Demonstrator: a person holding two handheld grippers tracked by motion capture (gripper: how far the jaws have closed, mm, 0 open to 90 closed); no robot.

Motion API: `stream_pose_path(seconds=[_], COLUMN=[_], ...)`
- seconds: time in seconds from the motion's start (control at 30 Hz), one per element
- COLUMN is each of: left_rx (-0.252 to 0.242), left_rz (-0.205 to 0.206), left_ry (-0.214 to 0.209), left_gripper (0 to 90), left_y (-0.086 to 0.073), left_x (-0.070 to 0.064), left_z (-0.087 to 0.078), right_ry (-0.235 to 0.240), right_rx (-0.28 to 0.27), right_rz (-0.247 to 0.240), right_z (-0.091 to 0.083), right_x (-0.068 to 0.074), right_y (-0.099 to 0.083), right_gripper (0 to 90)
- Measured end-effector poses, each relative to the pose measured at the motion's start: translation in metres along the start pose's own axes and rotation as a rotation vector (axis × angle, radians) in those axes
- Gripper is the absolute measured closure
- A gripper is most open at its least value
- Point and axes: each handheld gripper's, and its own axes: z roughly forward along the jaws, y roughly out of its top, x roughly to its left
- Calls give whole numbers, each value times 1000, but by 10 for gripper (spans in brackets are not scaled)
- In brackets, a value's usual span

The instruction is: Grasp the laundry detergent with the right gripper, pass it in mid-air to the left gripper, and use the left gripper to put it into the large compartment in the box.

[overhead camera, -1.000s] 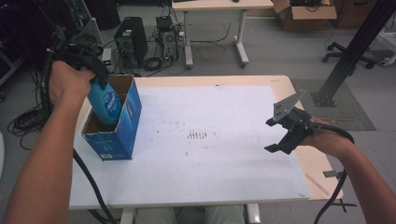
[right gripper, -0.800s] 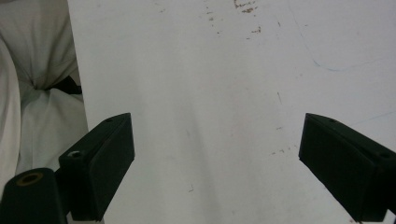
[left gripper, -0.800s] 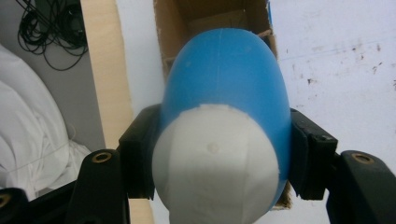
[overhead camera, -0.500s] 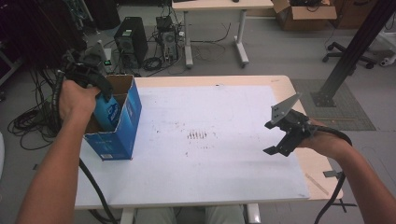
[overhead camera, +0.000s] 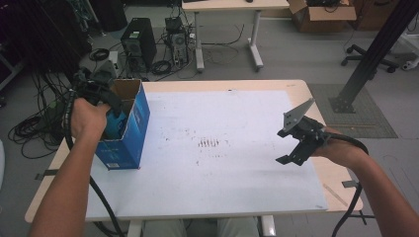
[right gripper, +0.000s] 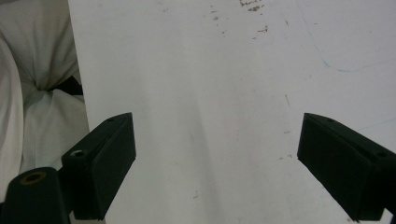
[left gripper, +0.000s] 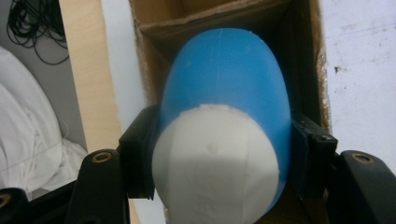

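Note:
A blue cardboard box (overhead camera: 129, 133) stands open-topped at the table's left edge. My left gripper (overhead camera: 112, 114) is lowered into its mouth, shut on a blue bottle with a white cap (left gripper: 223, 135); in the left gripper view the bottle points down into the box's brown inside (left gripper: 205, 18), and the high view shows a bit of that blue bottle (overhead camera: 117, 124) past the hand. My right gripper (overhead camera: 296, 145) hovers open over the table's right side, and the right gripper view shows its jaws spread wide over bare white tabletop (right gripper: 210, 93).
The white table sheet (overhead camera: 222, 148) carries small dark marks near its middle. Behind the table the floor holds computer towers (overhead camera: 139, 42), tangled cables and another desk (overhead camera: 232, 7). A black post base (overhead camera: 356, 94) stands off the right edge.
My left gripper has carried the blue bottle lower into the box, so less of the bottle shows above the rim. The right gripper has stayed where it was.

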Motion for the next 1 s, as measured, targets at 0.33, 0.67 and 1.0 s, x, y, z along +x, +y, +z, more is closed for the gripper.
stream_pose_path(seconds=[0.33, 0.67, 1.0], left_rx=[11, 29, 31], left_rz=[3, 5, 10], left_ry=[0, -16, -22], left_gripper=[383, 383, 381], left_y=[-3, -5, -4], left_x=[-4, -7, -6], left_z=[15, 28, 30], right_ry=[0, -3, -3], right_rx=[1, 6, 5], right_rz=[6, 12, 24], right_z=[1, 1, 1], right_x=[0, 0, 1], right_y=[-2, -4, -7], right_gripper=[115, 116, 116])
